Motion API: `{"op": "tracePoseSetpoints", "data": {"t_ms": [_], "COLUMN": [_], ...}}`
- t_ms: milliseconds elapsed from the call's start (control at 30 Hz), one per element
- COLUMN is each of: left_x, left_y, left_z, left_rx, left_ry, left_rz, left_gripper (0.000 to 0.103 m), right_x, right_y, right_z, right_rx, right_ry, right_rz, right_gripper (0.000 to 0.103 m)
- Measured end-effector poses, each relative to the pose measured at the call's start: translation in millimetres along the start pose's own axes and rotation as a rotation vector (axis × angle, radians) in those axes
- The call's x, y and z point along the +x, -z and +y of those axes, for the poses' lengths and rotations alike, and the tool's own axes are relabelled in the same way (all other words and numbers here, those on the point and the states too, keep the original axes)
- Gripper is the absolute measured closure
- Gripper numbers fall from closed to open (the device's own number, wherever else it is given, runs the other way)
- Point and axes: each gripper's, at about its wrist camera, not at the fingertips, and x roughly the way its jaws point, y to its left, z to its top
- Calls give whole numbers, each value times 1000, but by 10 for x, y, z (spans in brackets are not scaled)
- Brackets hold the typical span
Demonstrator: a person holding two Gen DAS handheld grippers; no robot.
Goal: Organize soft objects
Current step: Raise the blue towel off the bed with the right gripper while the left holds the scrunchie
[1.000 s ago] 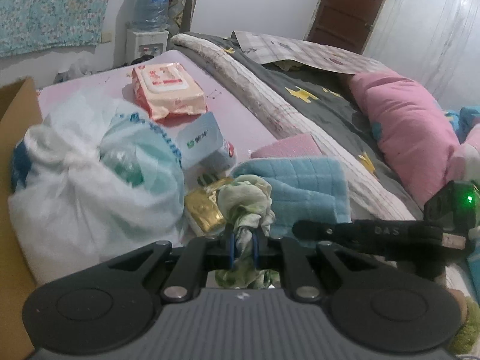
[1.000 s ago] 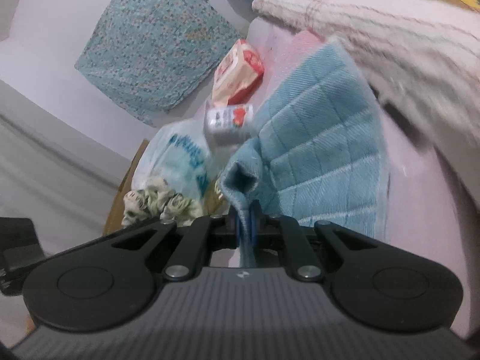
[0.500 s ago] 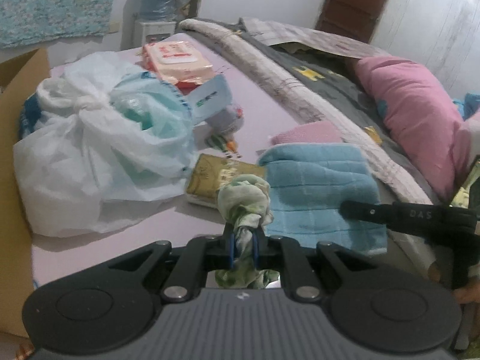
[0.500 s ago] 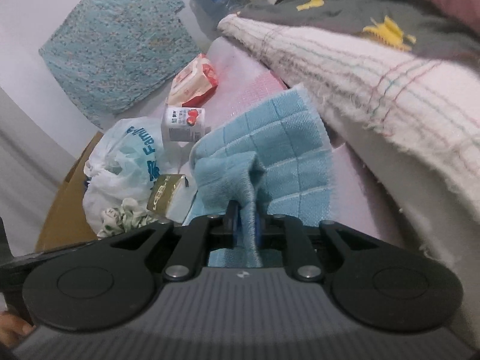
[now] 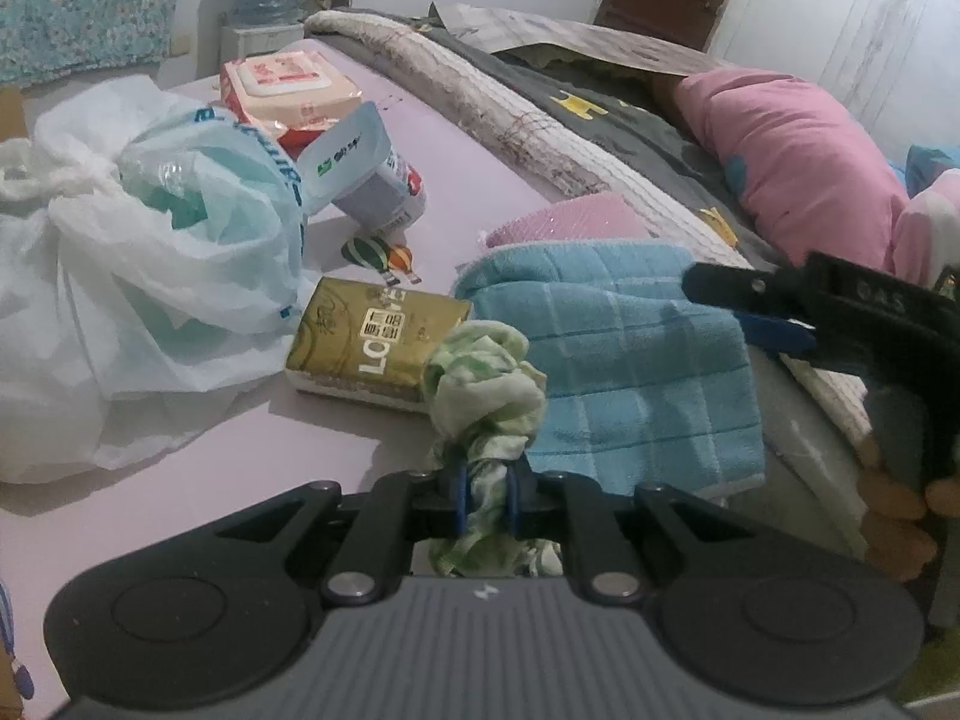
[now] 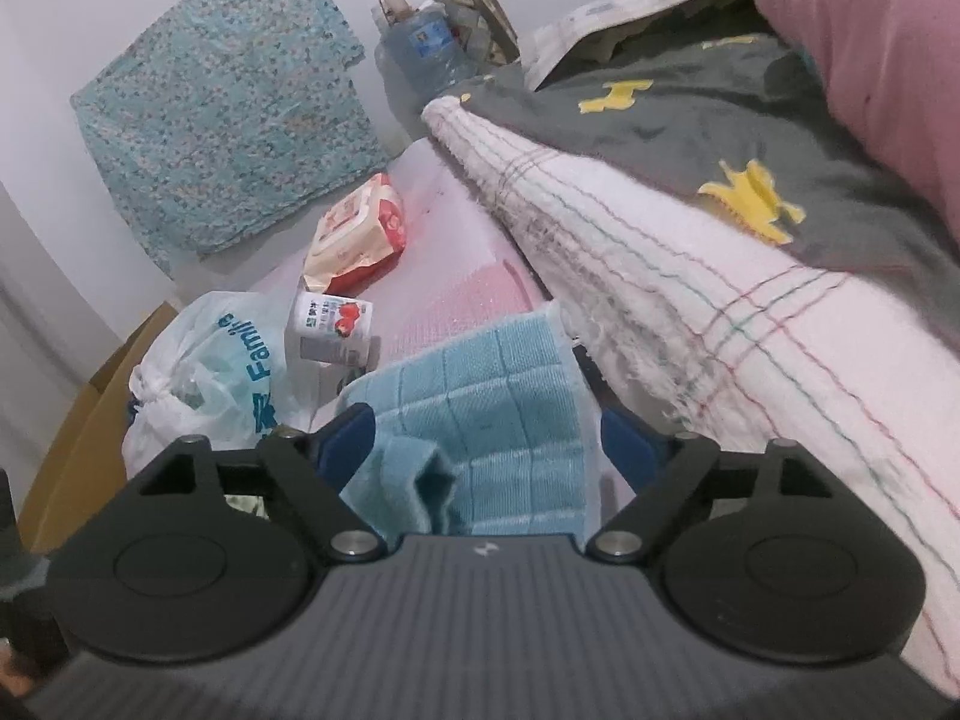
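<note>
My left gripper [image 5: 483, 489] is shut on a crumpled green-and-white cloth [image 5: 486, 384], held low over the pink bed sheet [image 5: 252, 462]. To its right a light blue towel [image 5: 630, 360] lies on the sheet. In the right wrist view my right gripper [image 6: 486, 441] has its jaws opening wide. A raised fold of the blue towel [image 6: 498, 402] sits between them, and the blue pads [image 6: 348, 438] do not press on it. From the left wrist view the right gripper [image 5: 744, 309] hovers over the towel's right edge, held by a hand [image 5: 894, 492].
A white plastic bag [image 5: 132, 276], a gold box [image 5: 372, 342], a small carton [image 5: 366, 180] and a wipes pack [image 5: 282, 84] crowd the sheet's left side. A folded pink cloth [image 5: 570, 219] lies behind the towel. A rolled blanket [image 6: 690, 276] and pink pillow [image 5: 798, 168] border the right.
The right gripper's jaws went from shut on the towel's fold to wide apart, and the towel settled onto the sheet. My left gripper sank toward the bed, still holding the cloth.
</note>
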Motion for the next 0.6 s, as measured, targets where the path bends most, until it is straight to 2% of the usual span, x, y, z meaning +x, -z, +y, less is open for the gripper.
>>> {"op": "tracePoseSetpoints", "data": {"t_ms": [100,200,400,500,567,600], "left_x": [23,35,52,55,56,56], "left_y": [-6,-12,-14,-11,-12,-12], "left_z": [18,22,31,38,43,42], "left_rx": [-14,-17,-24,-31,-38,-38], "left_ry": [5,5,8,9,10,9], "left_rz": [6,9,10,10,9,8], "left_gripper": [90,90,90,89,89,89], "right_x": [201,285,263,177,105,73], "right_y": [-32,-35,-38,-18,6,22], "right_z": [-39,-21,55,88,102,106], "right_rx": [21,-7,-24,-9,-5,4], "right_ry": [-12,-31,-85,-136,-157,-172], "right_rz": [38,33,45,33,22,18], "right_gripper": [18,16,15,26,43,47]}}
